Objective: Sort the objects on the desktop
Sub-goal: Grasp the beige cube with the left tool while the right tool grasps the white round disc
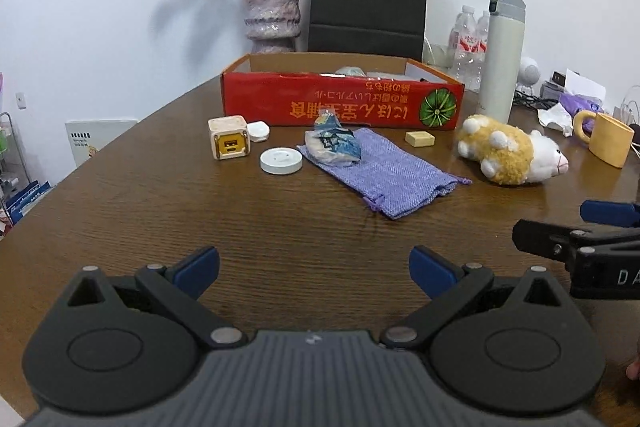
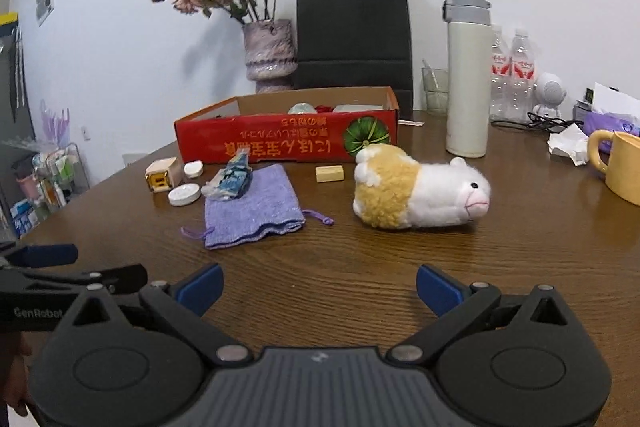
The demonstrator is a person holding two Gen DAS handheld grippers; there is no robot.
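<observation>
A red cardboard box point(image 1: 340, 107) point(image 2: 280, 143) stands open at the back of the brown table, with a few items inside. In front of it lie a beige cube charger point(image 1: 228, 143) point(image 2: 162, 175), a small white case point(image 1: 258, 131) point(image 2: 193, 169), a white round puck point(image 1: 281, 160) point(image 2: 184, 195), a blue snack packet point(image 1: 334, 145) point(image 2: 232, 181) on a purple drawstring pouch point(image 1: 388, 175) point(image 2: 256, 215), a beige block point(image 1: 420, 139) point(image 2: 329, 173) and a plush sheep point(image 1: 508, 151) point(image 2: 420, 193). My left gripper point(image 1: 314, 271) is open over bare wood. My right gripper point(image 2: 319, 289) is open, short of the sheep.
A vase of dried roses point(image 1: 273, 11), a black paper bag point(image 1: 368, 3), a cream thermos point(image 1: 500, 55) point(image 2: 468, 79), water bottles point(image 2: 512, 75) and a yellow mug point(image 1: 606, 139) point(image 2: 620, 167) line the back and right. Bare wood lies between the grippers and the objects.
</observation>
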